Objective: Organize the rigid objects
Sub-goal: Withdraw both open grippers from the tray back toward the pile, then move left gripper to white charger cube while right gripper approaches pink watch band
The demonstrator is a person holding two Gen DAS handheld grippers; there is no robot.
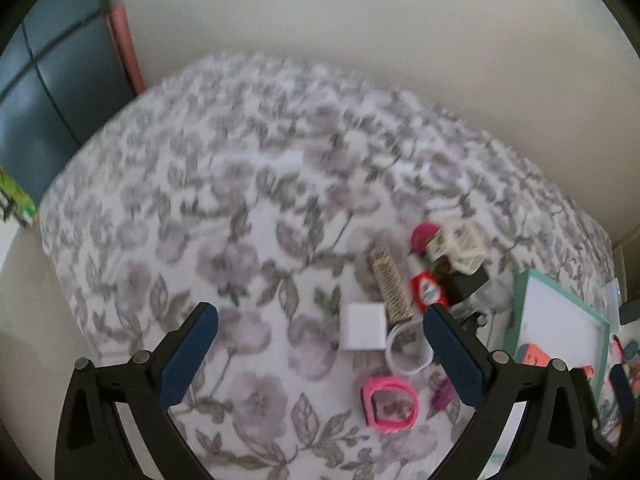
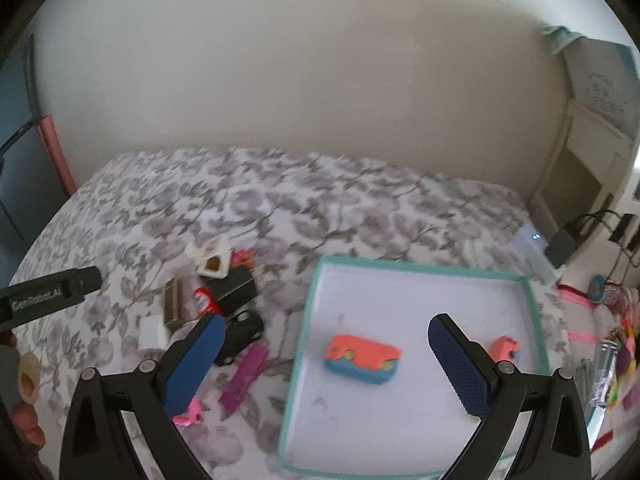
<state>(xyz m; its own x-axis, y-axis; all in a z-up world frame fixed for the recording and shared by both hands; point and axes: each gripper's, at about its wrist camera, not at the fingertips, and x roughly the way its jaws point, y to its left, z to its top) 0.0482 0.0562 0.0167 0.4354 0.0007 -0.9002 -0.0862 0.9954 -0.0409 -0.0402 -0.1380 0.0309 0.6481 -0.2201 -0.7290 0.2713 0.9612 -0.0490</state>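
Observation:
On the floral bedspread lie several small items: a white square box (image 1: 362, 326), a clear ring (image 1: 408, 350), a pink watch-shaped frame (image 1: 390, 398), a tan comb-like bar (image 1: 390, 285), a red tube (image 1: 429, 293) and a black block (image 1: 466, 283). My left gripper (image 1: 320, 356) hovers open over the white box. A teal-rimmed white tray (image 2: 316, 304) holds an orange-and-blue toy (image 2: 362, 358) and a smaller orange piece (image 2: 505, 347). My right gripper (image 2: 326, 364) hangs open above the tray, with nothing between its fingers.
A purple clip (image 2: 246, 376) and a black toy car (image 2: 240, 332) lie left of the tray. A white device with lights (image 2: 532, 240) and cables sit at the bed's right edge. Colourful clutter (image 2: 618, 344) is at far right. The wall runs behind the bed.

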